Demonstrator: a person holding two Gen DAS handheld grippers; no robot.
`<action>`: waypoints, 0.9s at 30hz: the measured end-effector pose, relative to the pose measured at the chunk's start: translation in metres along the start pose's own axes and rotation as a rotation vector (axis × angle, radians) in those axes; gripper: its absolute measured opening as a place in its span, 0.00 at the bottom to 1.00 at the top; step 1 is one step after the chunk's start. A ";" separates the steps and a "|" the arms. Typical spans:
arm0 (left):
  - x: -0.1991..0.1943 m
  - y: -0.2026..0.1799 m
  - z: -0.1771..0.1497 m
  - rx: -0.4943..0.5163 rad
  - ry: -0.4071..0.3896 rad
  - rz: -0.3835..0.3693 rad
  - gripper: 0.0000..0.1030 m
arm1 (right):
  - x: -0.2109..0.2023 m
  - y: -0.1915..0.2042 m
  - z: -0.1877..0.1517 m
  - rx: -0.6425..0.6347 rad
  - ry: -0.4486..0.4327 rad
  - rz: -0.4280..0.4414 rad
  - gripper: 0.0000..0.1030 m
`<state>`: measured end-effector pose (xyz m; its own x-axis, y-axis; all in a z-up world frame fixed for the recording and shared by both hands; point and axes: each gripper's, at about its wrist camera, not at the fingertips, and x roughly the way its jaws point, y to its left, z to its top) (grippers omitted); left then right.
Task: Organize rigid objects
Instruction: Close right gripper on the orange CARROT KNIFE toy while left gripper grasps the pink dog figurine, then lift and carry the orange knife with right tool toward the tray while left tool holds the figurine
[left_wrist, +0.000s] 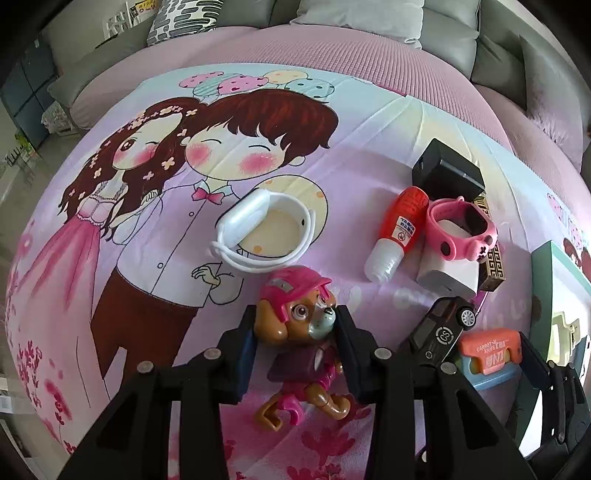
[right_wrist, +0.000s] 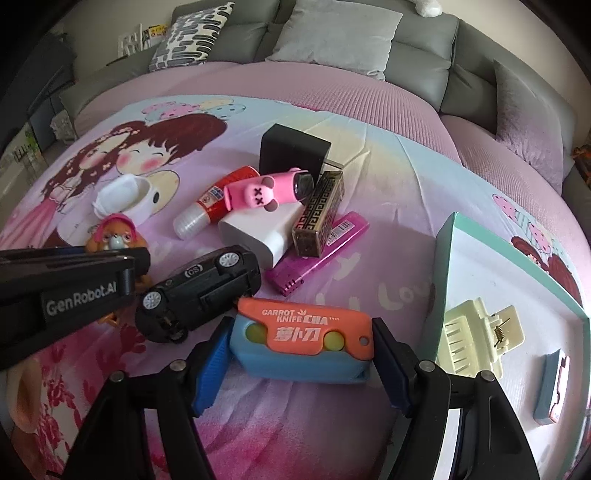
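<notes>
My left gripper (left_wrist: 295, 325) is shut on a brown toy dog with a pink helmet (left_wrist: 295, 314), pads on both sides of its head; the dog also shows in the right wrist view (right_wrist: 114, 236). My right gripper (right_wrist: 301, 343) is closed on an orange and blue carrot knife (right_wrist: 303, 332), fingers touching both of its ends on the cartoon bedsheet; the knife also shows in the left wrist view (left_wrist: 487, 350). A black toy car (right_wrist: 199, 288) lies on its side just left of the knife.
A pile lies beyond: red glue bottle (right_wrist: 218, 199), pink watch (right_wrist: 269, 188), white block (right_wrist: 258, 232), gold patterned box (right_wrist: 317, 214), magenta lighter (right_wrist: 317, 254), black box (right_wrist: 291, 151). A white band (left_wrist: 258, 225) lies left. A teal-rimmed tray (right_wrist: 443, 258) at right holds a cream hair clip (right_wrist: 476, 336).
</notes>
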<state>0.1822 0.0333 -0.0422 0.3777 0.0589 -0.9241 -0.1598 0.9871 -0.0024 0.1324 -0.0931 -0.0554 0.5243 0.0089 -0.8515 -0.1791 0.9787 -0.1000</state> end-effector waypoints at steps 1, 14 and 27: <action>0.000 -0.002 0.000 0.003 0.000 0.006 0.41 | 0.001 -0.001 0.000 0.006 -0.001 0.004 0.73; -0.003 -0.004 0.000 0.004 -0.017 0.062 0.40 | -0.002 -0.006 0.000 0.049 -0.038 0.034 0.71; -0.039 0.005 0.002 -0.047 -0.128 0.023 0.39 | -0.039 -0.023 0.008 0.115 -0.169 0.045 0.71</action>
<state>0.1685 0.0365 -0.0048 0.4865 0.1027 -0.8676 -0.2109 0.9775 -0.0025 0.1227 -0.1144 -0.0156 0.6515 0.0784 -0.7546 -0.1149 0.9934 0.0040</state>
